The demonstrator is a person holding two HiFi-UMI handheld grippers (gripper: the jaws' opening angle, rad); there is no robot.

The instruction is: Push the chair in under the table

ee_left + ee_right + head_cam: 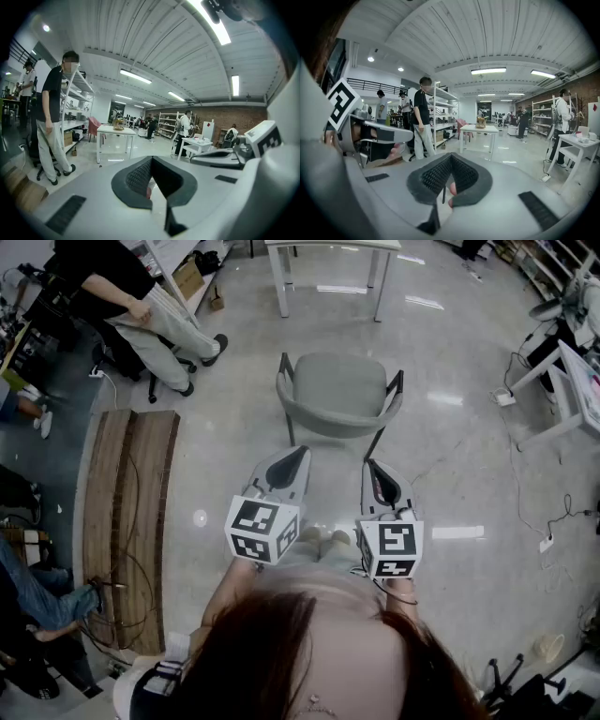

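Your hair fills the bottom of the head view, and just beyond it you hold both tools side by side, pointing slightly down. The left gripper (pixel 301 452) has its jaws pressed together with nothing between them, and the right gripper (pixel 372 466) is closed and empty as well. Their tips sit near the curved rear edge of the grey chair (pixel 339 392), which stands on bare floor straight ahead of you; whether they touch it you cannot tell from here. The white table (pixel 330 244) is well apart from the chair, farther ahead at the top edge of the head view, with an open stretch of shiny floor between them. On your left a wooden board (pixel 131 521) lies along the floor, and a seated person (pixel 141 306) is beyond it. On your right a cable (pixel 523 486) trails across the floor beside another white table (pixel 574 371).
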